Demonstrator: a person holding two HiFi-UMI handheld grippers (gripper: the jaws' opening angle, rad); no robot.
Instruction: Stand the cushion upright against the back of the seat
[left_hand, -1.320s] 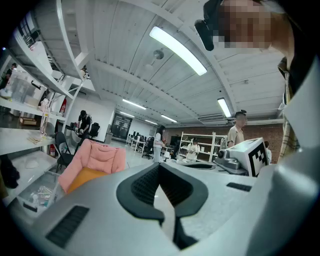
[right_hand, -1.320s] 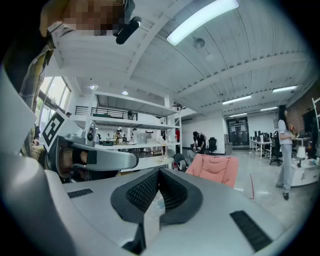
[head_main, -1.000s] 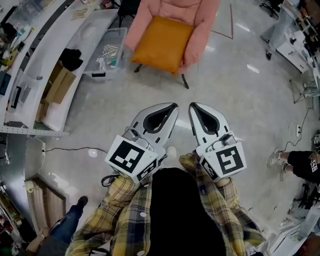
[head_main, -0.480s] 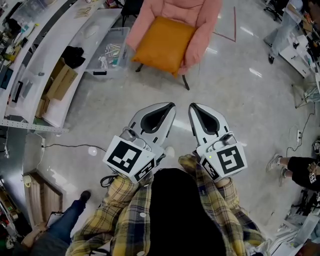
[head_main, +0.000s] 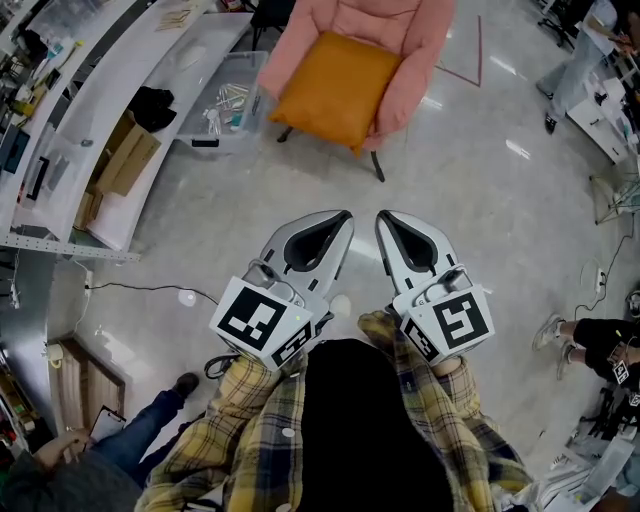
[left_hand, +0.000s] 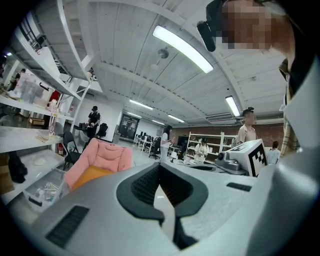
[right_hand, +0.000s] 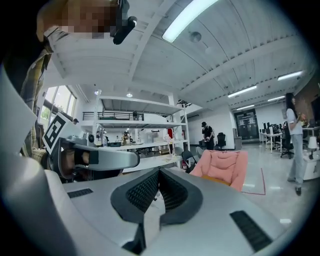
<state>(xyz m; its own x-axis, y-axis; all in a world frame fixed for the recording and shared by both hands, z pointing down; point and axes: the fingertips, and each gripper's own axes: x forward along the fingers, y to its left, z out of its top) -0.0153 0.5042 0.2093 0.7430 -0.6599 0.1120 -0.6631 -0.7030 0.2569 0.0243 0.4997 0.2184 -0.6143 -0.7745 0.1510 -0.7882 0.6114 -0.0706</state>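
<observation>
Open workshop-lab: long white workbench (head_main: 90, 90), metal shelving racks (right_hand: 140, 120) (strip lights (left_hand: 182, 49) overhead)

Cardboard box (head_main: 126, 160) lies on the white shelving (head_main: 108, 76).

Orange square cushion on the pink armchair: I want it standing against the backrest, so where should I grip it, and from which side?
Take the orange square cushion by its front edge, coming from the open front of the pink armchair. It lies flat on the seat, the arms wall in both sides, and that near edge looks free, so it should tip up and back.
</observation>
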